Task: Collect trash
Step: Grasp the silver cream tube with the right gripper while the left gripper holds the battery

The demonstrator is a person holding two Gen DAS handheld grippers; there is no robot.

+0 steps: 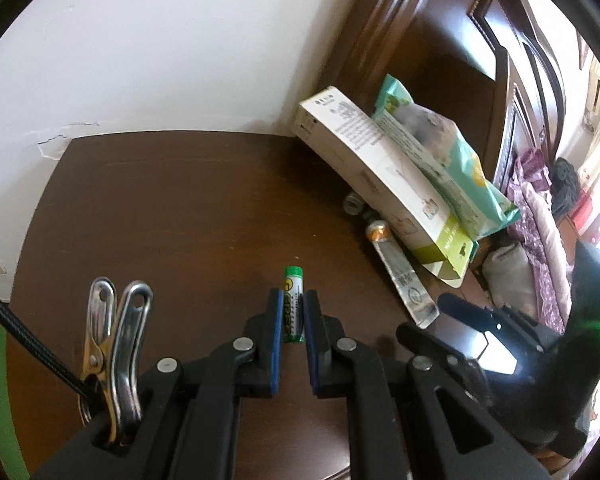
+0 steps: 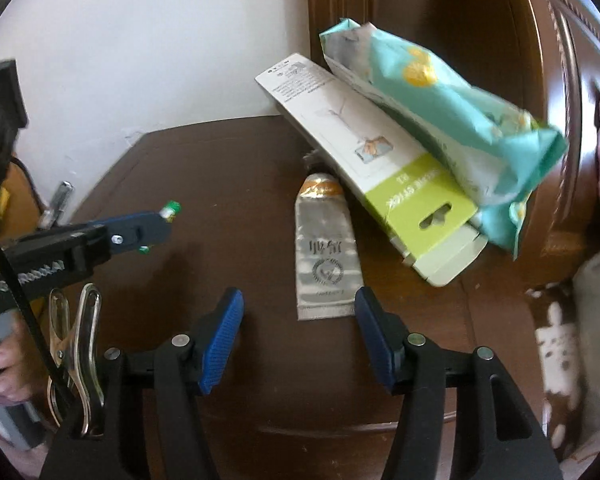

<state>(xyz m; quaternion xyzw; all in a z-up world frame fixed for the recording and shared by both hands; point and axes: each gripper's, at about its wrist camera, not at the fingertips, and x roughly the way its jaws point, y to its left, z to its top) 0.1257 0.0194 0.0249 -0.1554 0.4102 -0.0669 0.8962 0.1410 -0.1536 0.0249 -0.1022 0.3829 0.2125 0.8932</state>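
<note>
My left gripper [image 1: 293, 294] is shut on a small green-and-white battery [image 1: 293, 304] held just above the dark wooden table [image 1: 180, 208]. From the right wrist view the left gripper [image 2: 156, 228] shows side-on, the battery's green ends [image 2: 171, 209] poking out past its pads. My right gripper [image 2: 299, 296] stands open over the table's near right part. A flattened silver tube [image 2: 326, 248] lies ahead of it, its crimped end level with the fingertips and close to the right finger, untouched. Behind the tube lean a white-and-green cardboard box [image 2: 364, 148] and a teal wipes pack [image 2: 440, 100].
The table sits in a corner between a white wall [image 1: 160, 60] and a dark wooden headboard [image 2: 480, 20]. Small metal bits [image 1: 354, 204] lie under the box. A bed with purple bedding [image 1: 536, 216] lies past the table's right edge. A hand [image 2: 4, 364] grips the left tool.
</note>
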